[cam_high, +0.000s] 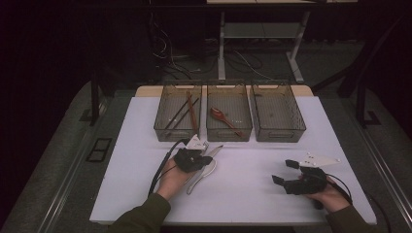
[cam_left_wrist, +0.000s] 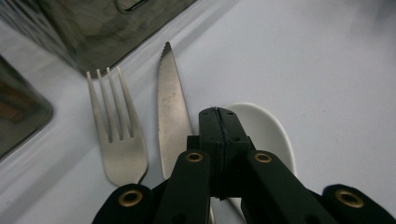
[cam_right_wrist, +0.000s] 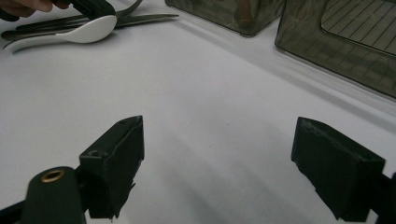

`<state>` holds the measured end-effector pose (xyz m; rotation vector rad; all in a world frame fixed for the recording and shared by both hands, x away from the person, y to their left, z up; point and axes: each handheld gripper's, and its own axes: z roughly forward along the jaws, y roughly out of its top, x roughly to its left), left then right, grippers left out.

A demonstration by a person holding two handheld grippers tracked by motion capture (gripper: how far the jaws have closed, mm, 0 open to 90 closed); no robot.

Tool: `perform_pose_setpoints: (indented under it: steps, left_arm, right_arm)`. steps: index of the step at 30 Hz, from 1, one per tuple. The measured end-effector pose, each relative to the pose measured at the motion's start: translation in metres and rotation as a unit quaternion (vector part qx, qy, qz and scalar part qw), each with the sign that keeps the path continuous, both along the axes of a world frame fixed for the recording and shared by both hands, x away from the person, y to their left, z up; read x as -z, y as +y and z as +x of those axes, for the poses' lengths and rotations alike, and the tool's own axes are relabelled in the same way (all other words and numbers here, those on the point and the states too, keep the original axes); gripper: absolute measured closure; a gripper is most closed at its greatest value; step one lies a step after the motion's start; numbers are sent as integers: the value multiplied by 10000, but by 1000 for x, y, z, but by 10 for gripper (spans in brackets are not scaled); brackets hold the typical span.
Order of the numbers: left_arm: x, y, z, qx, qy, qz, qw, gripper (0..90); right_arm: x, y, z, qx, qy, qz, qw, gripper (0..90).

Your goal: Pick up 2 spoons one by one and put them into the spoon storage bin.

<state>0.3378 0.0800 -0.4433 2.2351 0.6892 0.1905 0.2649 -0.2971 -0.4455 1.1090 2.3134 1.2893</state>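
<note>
A metal fork (cam_left_wrist: pixel 116 140), a serrated knife (cam_left_wrist: pixel 170 107) and a white ceramic spoon (cam_left_wrist: pixel 273 135) lie side by side on the white table (cam_high: pixel 252 199), just in front of the bins. My left gripper (cam_left_wrist: pixel 218 114) is shut with nothing between its jaws, and its tip is over the spoon's bowl; whether it touches I cannot tell. In the high view the left gripper (cam_high: pixel 204 158) covers part of the cutlery, with the white spoon (cam_high: pixel 206 171) and the knife (cam_high: pixel 216 150) showing beside it. My right gripper (cam_high: pixel 285 171) rests at the front right, open and empty (cam_right_wrist: pixel 224 154).
Three smoky translucent bins stand in a row at the back. The left bin (cam_high: pixel 177 135) holds chopsticks (cam_high: pixel 187 111), the middle bin (cam_high: pixel 229 136) a brown spoon (cam_high: pixel 223 118), and the right bin (cam_high: pixel 281 136) holds nothing. Bare tabletop lies between the two grippers.
</note>
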Motion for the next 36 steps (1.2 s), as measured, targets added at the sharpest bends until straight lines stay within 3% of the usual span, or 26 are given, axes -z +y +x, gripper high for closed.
perform_pose_setpoints:
  steps: [8,15,25,36]
  left_arm:
    - [-3,1,2,-75,-72,-126,9999,889]
    - [-1,-4,4,-38,-30,-66,10000,889]
    - [4,-21,2,314,25,149,9994,890]
    - [1,-31,-2,720,-123,221,9971,890]
  right_arm:
    - [0,0,0,0,-7,-10,10000,167]
    - [0,0,0,-12,-8,-28,10000,167]
    - [0,0,0,-10,-6,-29,10000,167]
    - [1,0,0,-16,-3,-41,10000,167]
